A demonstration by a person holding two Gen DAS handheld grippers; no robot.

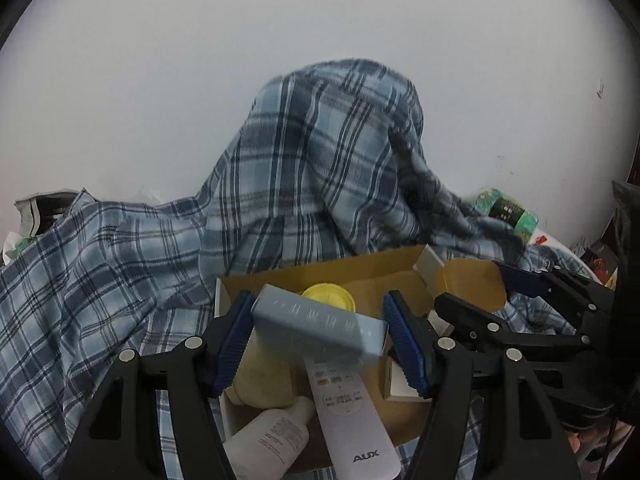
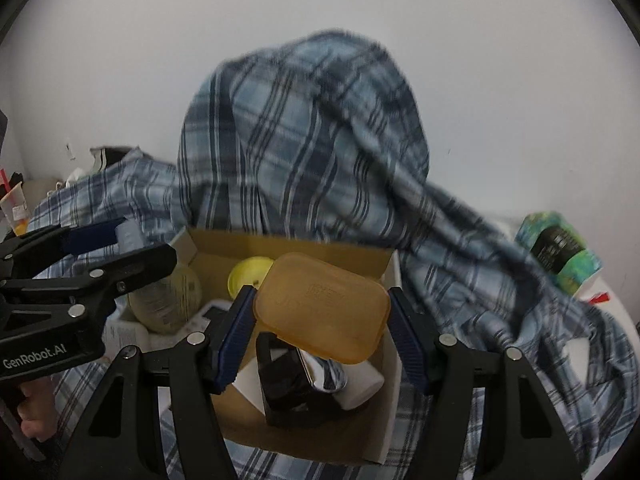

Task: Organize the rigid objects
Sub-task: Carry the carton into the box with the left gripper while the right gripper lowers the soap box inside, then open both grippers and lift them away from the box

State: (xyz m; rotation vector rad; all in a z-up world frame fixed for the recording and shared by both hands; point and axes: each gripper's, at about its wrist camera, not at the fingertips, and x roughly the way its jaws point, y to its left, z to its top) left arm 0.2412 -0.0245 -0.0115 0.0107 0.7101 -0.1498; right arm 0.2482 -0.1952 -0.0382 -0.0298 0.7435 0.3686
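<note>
My left gripper is shut on a long pale blue-grey box, held tilted above an open cardboard box. My right gripper is shut on an amber translucent soap case above the same cardboard box. Inside the box lie a white AUX remote, a white bottle, a yellowish bottle, a yellow lid, a black object and a white cup. The right gripper shows at the right of the left wrist view.
A blue plaid cloth covers the surface and drapes over something tall against the white wall behind the box. A green patterned can lies on the right. Small clutter and a cup sit at the far left.
</note>
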